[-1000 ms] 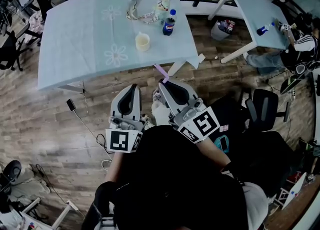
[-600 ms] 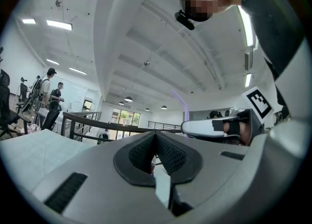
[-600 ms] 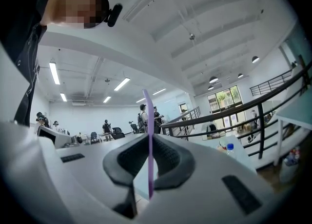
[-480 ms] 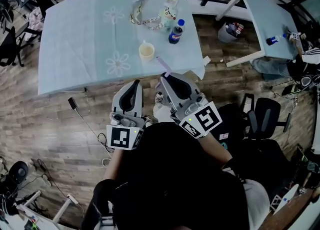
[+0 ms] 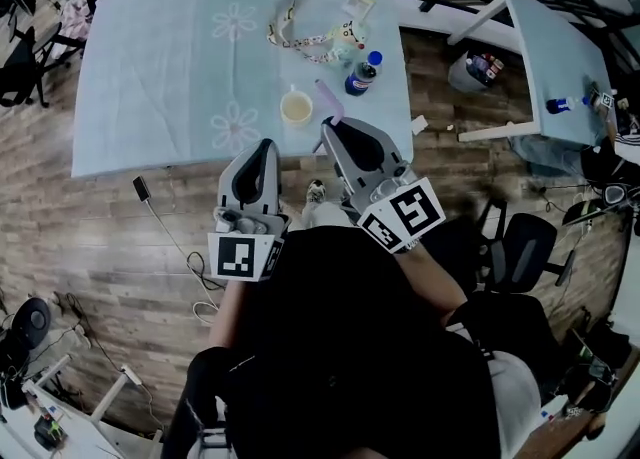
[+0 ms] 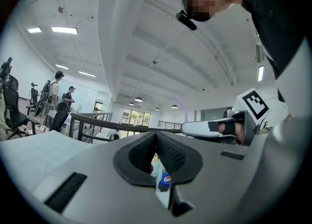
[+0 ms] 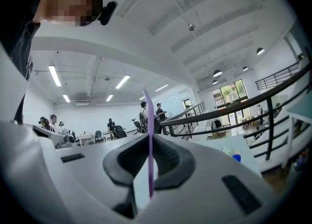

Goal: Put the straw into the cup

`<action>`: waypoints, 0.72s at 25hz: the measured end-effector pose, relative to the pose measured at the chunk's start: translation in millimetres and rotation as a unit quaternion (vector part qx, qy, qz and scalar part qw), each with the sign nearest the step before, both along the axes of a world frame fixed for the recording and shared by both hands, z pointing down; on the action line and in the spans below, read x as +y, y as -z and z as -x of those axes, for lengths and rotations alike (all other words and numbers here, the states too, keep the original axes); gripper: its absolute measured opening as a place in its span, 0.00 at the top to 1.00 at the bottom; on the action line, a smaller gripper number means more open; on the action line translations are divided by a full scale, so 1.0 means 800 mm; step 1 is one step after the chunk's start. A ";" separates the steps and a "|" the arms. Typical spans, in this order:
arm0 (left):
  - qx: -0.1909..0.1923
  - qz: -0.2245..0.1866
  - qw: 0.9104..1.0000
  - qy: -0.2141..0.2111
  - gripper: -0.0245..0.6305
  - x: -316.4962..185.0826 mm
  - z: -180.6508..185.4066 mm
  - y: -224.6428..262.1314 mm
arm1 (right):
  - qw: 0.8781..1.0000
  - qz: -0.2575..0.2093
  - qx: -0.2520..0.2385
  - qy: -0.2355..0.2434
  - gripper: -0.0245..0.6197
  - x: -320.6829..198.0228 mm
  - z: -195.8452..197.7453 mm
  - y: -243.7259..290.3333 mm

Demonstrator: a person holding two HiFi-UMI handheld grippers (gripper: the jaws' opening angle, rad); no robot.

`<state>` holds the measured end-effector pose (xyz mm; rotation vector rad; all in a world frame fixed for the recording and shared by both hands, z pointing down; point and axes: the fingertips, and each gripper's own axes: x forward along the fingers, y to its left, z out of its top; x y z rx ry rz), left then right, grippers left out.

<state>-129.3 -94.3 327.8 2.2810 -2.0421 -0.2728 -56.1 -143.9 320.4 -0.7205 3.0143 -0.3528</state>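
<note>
Straw [image 7: 148, 140]: thin, purple, pinched upright between the pads of the right gripper [image 5: 330, 127], whose jaws are pressed onto it from both sides. In the right gripper view we see it run from below the pads to well above the jaw tips. From the head view its free end shows over the near edge of the table [image 5: 150, 57], just right of the cup [image 5: 296, 107] and apart from it, so the straw is not in the cup. The cup is pale, upright and open-topped, standing close to the table's near edge on a light blue cloth with white flower prints. Right of the straw, further back, stands a blue-labelled bottle [image 5: 364, 72] with a blue cap. Behind the cup lies a patterned lanyard [image 5: 295, 32], looped loosely. The left gripper [image 5: 264, 147] is held beside the right one, short of the table edge, pointing toward the cup. Its jaw tips are pressed together with nothing between them; in the left gripper view only the bottle shows far off through the slit below the tips. Both grippers are held level. Beyond them we note a wood-plank floor [image 5: 90, 237], a second light table [image 5: 550, 47] at right, and an office chair [image 5: 525, 242].
</note>
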 end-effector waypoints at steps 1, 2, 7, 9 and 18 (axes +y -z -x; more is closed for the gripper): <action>0.000 0.006 1.000 0.000 0.95 -0.005 0.002 -0.004 | 1.000 0.005 0.001 -0.001 0.92 -0.009 0.003 -0.005; 0.000 0.010 1.000 0.000 0.95 -0.010 0.004 -0.008 | 1.000 0.013 0.001 -0.002 0.92 -0.017 0.005 -0.010; -0.016 0.040 0.999 0.002 0.95 -0.038 0.027 -0.024 | 0.999 0.036 0.006 -0.019 0.92 -0.053 0.022 -0.027; -0.014 0.043 0.999 -0.004 0.95 -0.054 0.040 -0.031 | 0.999 0.036 0.010 -0.031 0.92 -0.071 0.032 -0.032; -0.006 0.040 0.994 -0.098 0.95 -0.131 0.061 -0.038 | 0.990 0.066 0.043 -0.120 0.92 -0.138 0.060 -0.087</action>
